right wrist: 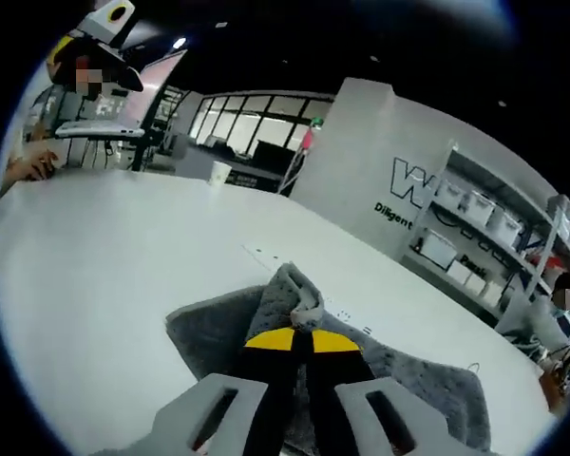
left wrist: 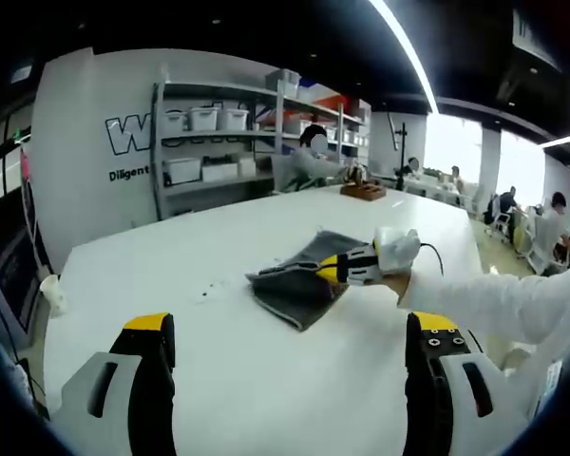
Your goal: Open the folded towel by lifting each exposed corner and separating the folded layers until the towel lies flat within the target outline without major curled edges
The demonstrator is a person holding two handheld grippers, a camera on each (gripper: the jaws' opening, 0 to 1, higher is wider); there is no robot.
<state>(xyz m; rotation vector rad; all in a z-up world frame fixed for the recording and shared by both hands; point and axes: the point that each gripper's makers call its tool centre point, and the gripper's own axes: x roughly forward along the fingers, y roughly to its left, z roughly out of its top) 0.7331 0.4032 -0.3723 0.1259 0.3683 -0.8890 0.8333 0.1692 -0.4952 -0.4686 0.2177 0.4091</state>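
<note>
We watched the right tool [right wrist: 299, 344], its jaws pinched together on a raised fold of the gray towel [left wrist: 299, 280], work mid-tabletop [left wrist: 171, 275] while the left tool [left wrist: 290, 380] hung back near us, jaws wide and empty. The risk, as we judged it: the pinch had caught more than one layer, so a lift could drag the whole bundle across the tabletop instead of peeling it open.

Left tool [left wrist: 287, 353] gapes wide; right tool [right wrist: 299, 339] is pinched closed
</note>
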